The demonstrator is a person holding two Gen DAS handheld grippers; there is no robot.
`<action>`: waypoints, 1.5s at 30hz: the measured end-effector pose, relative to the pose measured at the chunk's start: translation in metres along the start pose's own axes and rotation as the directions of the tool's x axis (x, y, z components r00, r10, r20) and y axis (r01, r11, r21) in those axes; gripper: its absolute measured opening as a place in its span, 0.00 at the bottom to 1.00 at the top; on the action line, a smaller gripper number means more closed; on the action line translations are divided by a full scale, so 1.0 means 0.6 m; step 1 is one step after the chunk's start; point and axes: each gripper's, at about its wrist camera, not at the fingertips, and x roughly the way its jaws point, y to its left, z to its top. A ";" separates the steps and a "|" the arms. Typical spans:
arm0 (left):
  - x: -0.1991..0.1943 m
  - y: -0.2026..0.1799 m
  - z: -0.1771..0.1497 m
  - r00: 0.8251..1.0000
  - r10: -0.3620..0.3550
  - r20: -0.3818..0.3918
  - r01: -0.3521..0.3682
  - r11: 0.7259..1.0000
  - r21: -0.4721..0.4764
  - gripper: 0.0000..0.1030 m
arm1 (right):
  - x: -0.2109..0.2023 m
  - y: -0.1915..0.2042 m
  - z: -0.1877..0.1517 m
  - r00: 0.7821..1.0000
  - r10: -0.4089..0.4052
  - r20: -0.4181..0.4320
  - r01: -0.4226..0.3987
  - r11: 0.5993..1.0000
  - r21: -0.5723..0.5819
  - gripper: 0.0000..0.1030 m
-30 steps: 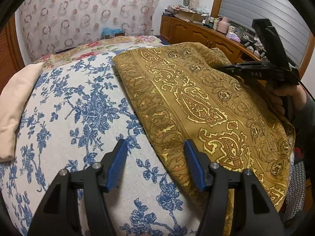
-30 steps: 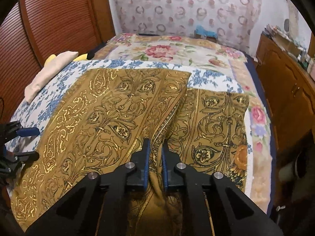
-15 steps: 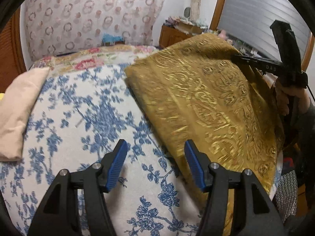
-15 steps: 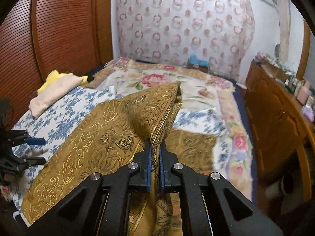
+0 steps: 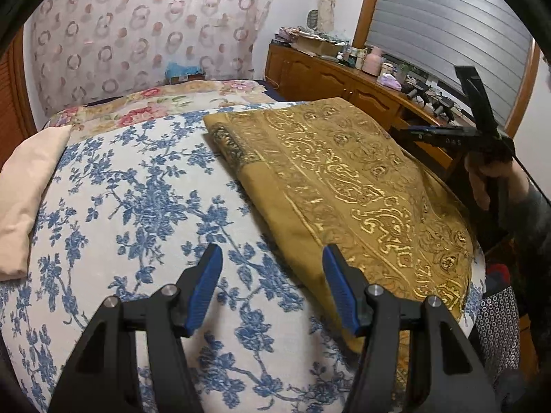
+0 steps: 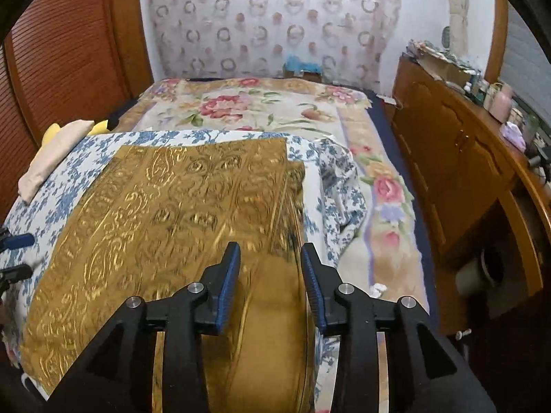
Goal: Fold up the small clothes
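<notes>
A: Where is the gold brocade cloth [image 5: 347, 186]?

B: It lies folded on the bed, on the blue-flowered sheet [image 5: 137, 206], toward the side of the bed nearest the wooden cabinet [image 6: 458, 158]. From the right wrist view its far edge runs straight across the sheet, and a second layer shows beneath it at the far right corner.

A: And the left gripper [image 5: 272, 282]?

B: Its blue-padded fingers stand well apart over the sheet, with nothing between them. The near left edge of the cloth lies just beside the right-hand finger; I cannot tell whether they touch.

A: The right gripper [image 6: 270, 282]?

B: Its fingers are opening. The cloth lies under and between them in the picture, but the pads do not press on it. That part of the cloth is blurred. In the left wrist view the same gripper shows at the right edge, held by a hand [image 5: 489, 179] just past the far side of the cloth.

A: Anything else on the bed?

B: A pale pink pillow [image 5: 27, 192] sits at the left edge of the sheet, well apart from the cloth. Beyond the sheet lies a rose-patterned blanket [image 6: 255, 110], and part of the sheet is bunched up to the right of the cloth.
</notes>
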 end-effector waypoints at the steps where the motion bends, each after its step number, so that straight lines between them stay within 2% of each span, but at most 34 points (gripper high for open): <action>1: -0.001 -0.004 -0.001 1.000 -0.003 0.000 0.003 1.000 0.002 0.58 | -0.010 0.007 -0.012 1.000 0.003 0.009 -0.003 1.000 -0.008 0.35; 8: 0.002 -0.035 -0.012 1.000 -0.016 -0.015 0.017 0.999 0.032 0.58 | -0.052 0.063 -0.073 0.998 0.055 0.026 -0.054 0.997 -0.047 0.36; 10: 0.001 -0.040 -0.016 1.000 -0.017 -0.021 0.018 0.999 0.036 0.58 | -0.059 0.077 -0.090 0.998 0.061 0.029 -0.060 0.997 -0.051 0.48; 11: 0.001 -0.042 -0.018 1.000 -0.017 -0.024 0.018 0.999 0.038 0.58 | -0.062 0.082 -0.098 0.998 0.062 0.030 -0.060 0.997 -0.054 0.50; 26: -0.007 -0.075 -0.051 0.997 -0.055 -0.054 0.058 0.997 0.052 0.58 | -0.090 0.145 -0.177 0.995 0.104 0.003 -0.104 0.992 -0.068 0.51; 36: -0.026 -0.100 -0.076 0.989 -0.119 -0.085 0.125 0.990 0.071 0.58 | -0.117 0.176 -0.198 0.991 0.131 0.004 -0.130 0.986 -0.106 0.51; 45: -0.021 -0.105 -0.092 0.976 -0.176 -0.127 0.184 0.982 0.053 0.48 | -0.118 0.187 -0.213 0.989 0.147 -0.011 -0.147 0.981 -0.125 0.51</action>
